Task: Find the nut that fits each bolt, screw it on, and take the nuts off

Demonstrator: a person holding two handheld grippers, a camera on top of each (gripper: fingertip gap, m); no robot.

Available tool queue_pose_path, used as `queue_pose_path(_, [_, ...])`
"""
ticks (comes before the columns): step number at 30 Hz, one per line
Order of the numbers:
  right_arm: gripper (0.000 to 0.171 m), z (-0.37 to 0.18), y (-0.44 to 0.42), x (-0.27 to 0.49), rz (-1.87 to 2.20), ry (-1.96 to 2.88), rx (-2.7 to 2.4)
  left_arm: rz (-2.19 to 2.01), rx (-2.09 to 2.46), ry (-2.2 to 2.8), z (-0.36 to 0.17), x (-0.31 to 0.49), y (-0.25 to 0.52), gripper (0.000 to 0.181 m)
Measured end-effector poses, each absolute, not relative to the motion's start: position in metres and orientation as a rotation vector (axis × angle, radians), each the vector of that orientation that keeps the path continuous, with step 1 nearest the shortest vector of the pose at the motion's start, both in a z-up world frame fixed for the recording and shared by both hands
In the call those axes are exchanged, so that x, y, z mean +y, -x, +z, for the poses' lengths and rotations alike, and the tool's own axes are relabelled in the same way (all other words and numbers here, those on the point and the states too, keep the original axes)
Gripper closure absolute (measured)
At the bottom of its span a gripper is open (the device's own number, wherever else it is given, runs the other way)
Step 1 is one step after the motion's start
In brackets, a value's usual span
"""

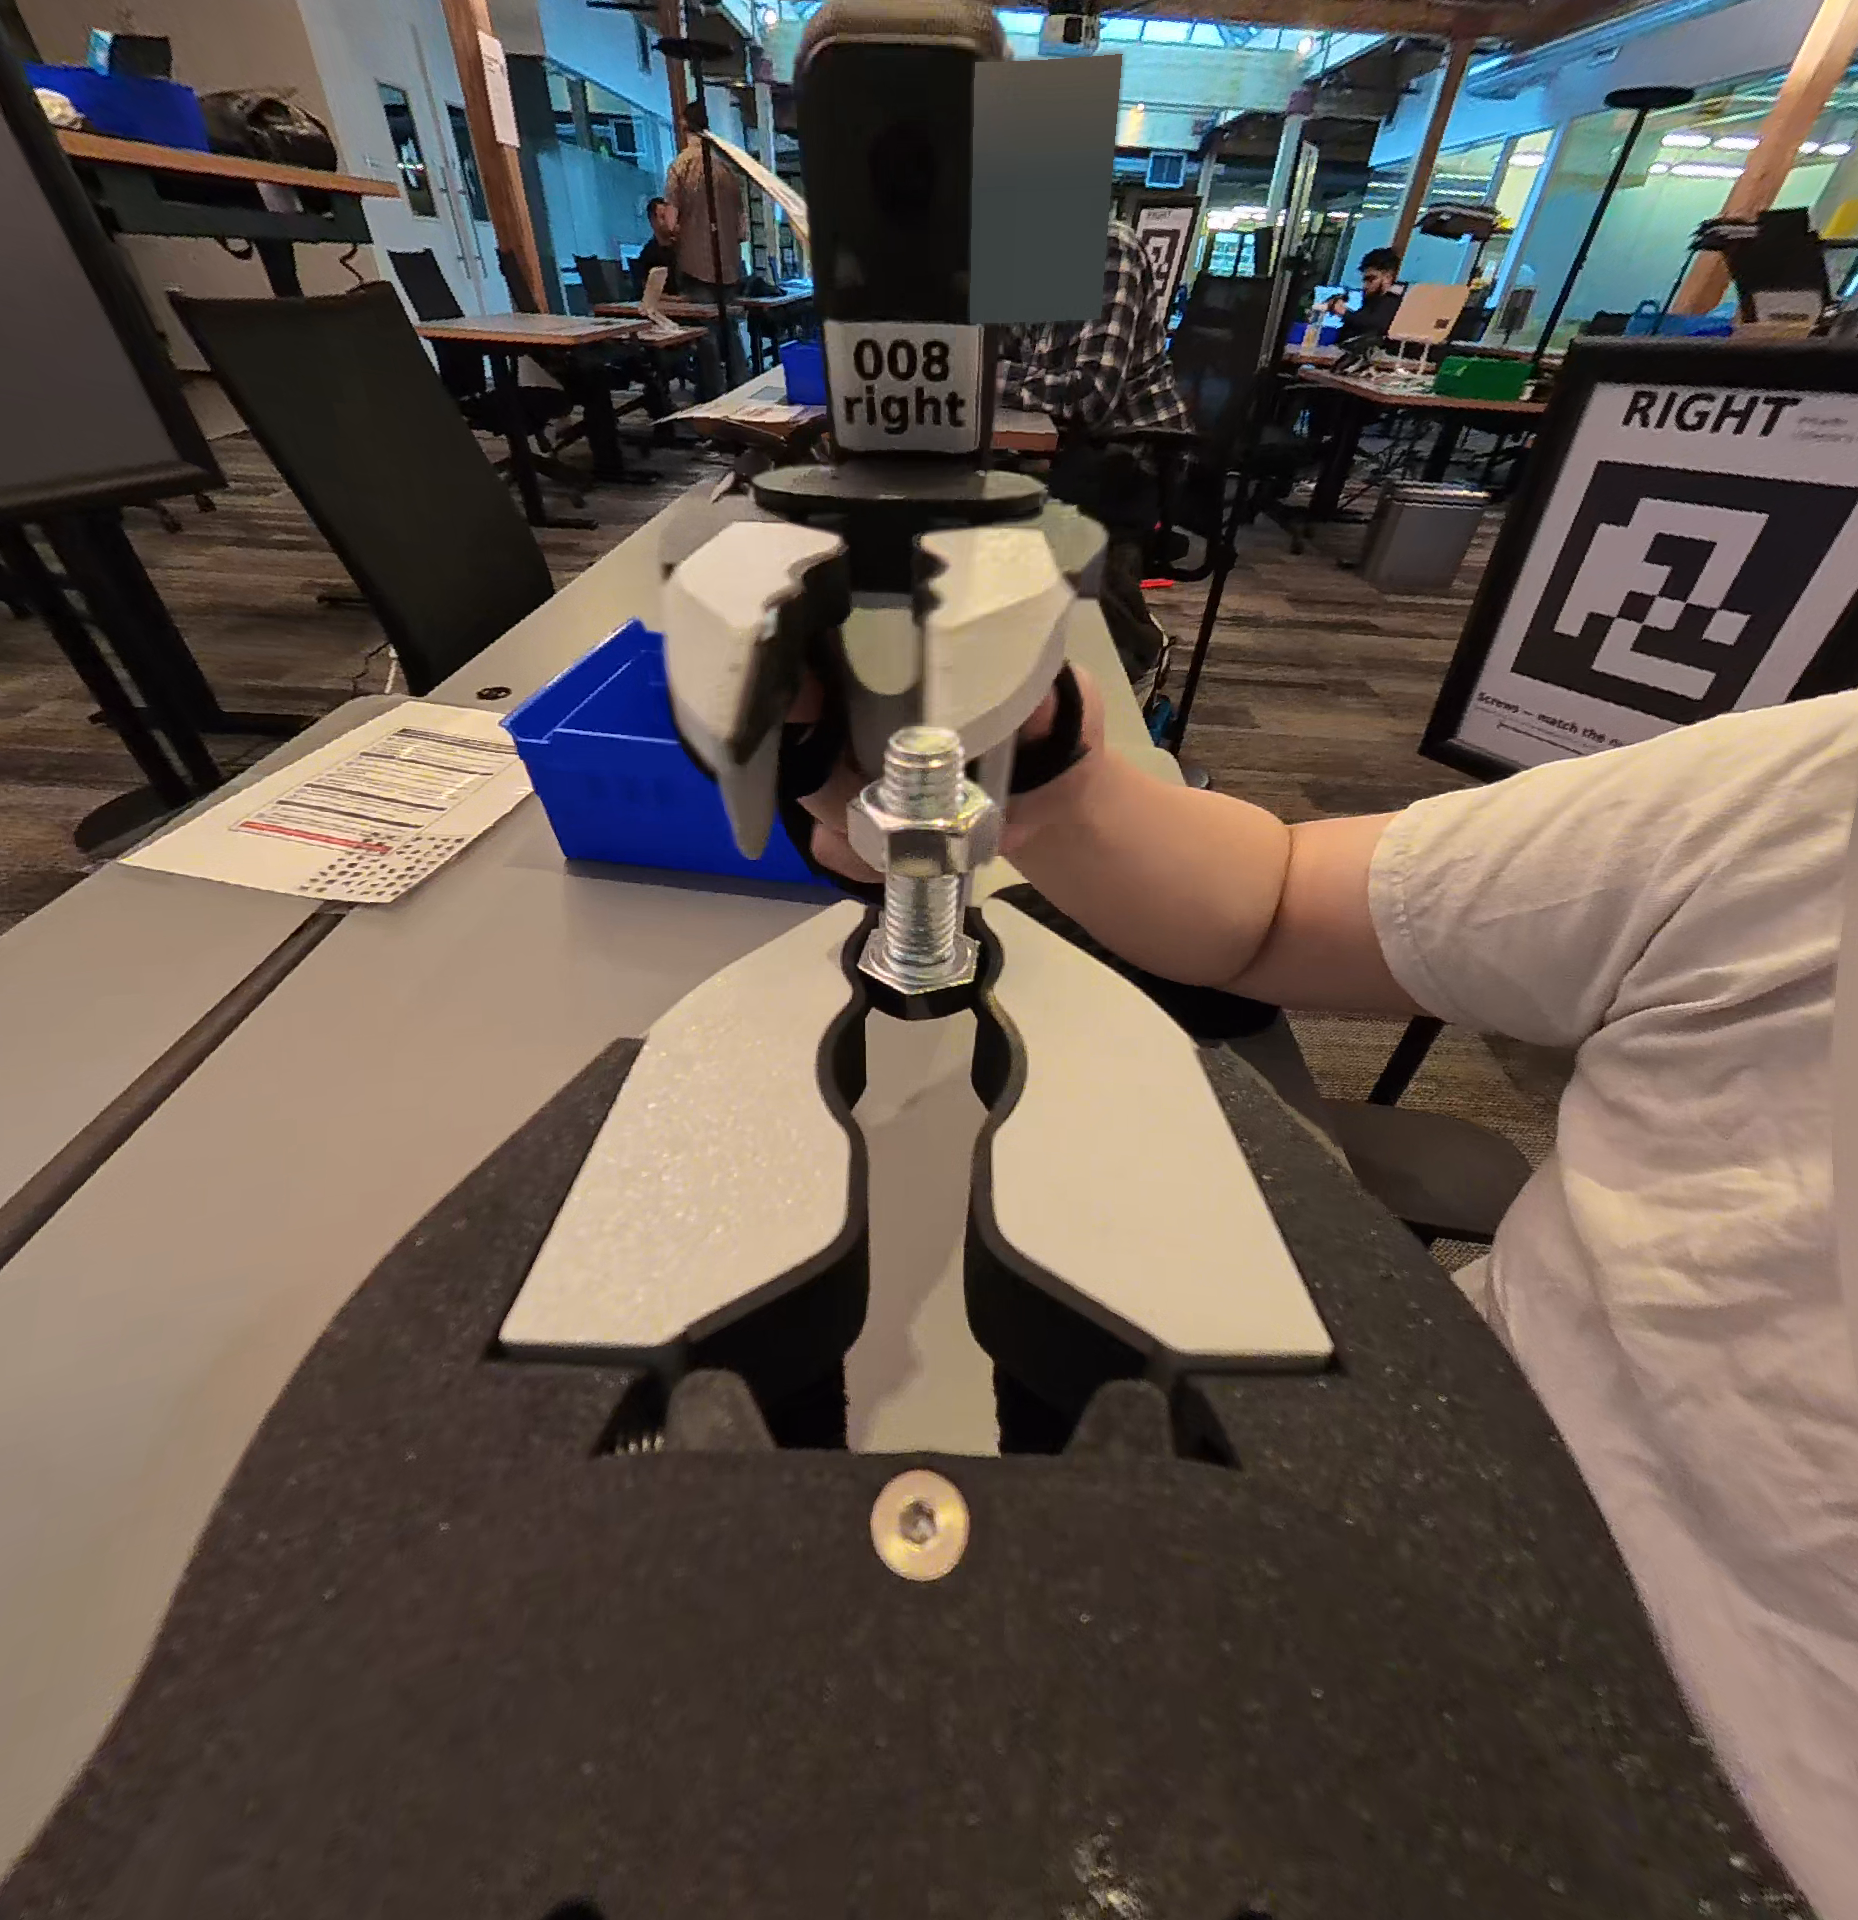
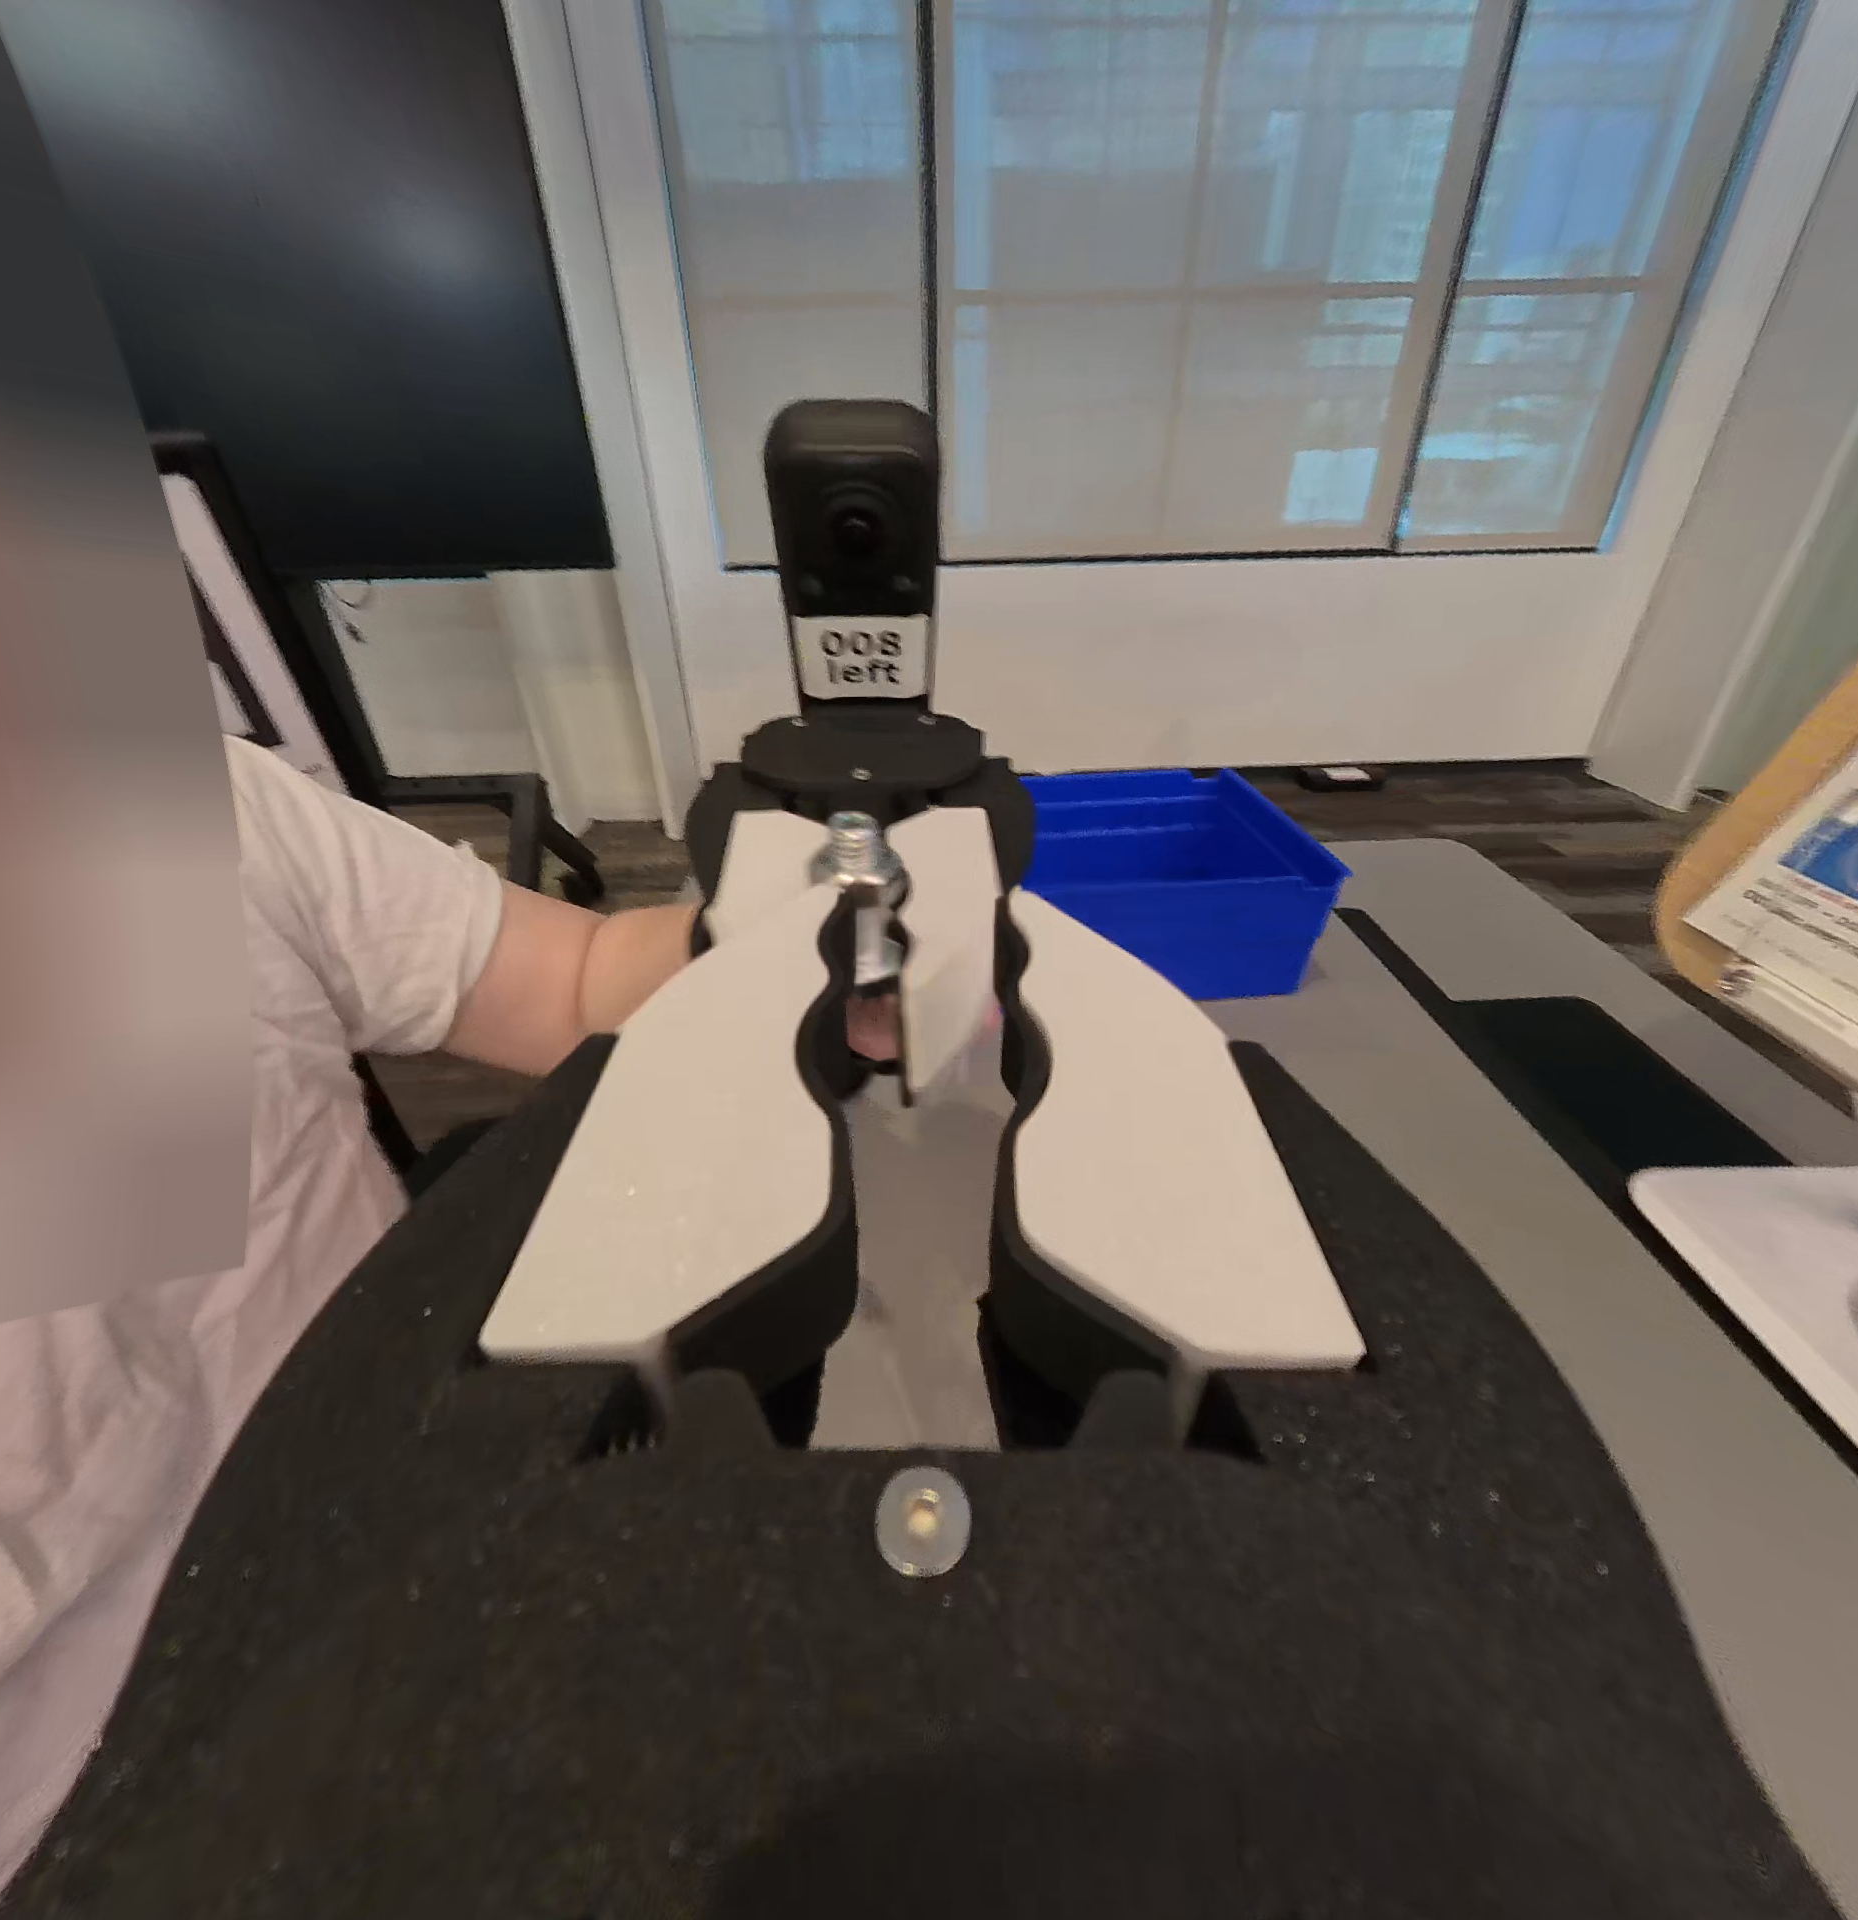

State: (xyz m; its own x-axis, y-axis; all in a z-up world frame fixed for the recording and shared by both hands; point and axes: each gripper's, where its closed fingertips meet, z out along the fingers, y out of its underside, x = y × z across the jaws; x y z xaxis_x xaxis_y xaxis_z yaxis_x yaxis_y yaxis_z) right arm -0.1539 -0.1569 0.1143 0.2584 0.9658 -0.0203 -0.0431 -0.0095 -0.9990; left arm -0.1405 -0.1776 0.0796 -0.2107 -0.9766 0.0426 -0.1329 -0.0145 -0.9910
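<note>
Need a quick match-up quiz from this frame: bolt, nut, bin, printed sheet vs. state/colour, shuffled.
1 bolt
2 nut
3 bin
4 printed sheet

A white, flat on the table
B threaded partway along the shaft
C head clamped in the left gripper
D blue, open top

Pairs: 1-C, 2-B, 3-D, 4-A

Bolt point(image 2: 865, 914) blurred; nut point(image 2: 847, 871) perhaps partway; head hidden.
</note>
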Motion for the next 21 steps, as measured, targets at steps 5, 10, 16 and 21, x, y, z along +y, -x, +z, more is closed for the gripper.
queue_pose_path(5, [0.145,0.110,0.171,-0.169,1.022,1.298,-1.047,-1.325,1.483,1.218,0.076,-0.182,0.139,0.166])
queue_pose_path(10, [0.152,0.111,0.158,-0.159,1.075,1.323,-0.992,-1.358,1.479,1.207,0.080,-0.185,0.141,0.167])
queue_pose_path(16, [0.147,0.114,0.172,-0.175,1.096,1.277,-1.044,-1.360,1.490,1.211,0.078,-0.186,0.140,0.166])
queue_pose_path(21, [0.149,0.113,0.157,-0.158,1.072,1.320,-0.976,-1.372,1.482,1.208,0.080,-0.186,0.141,0.167])
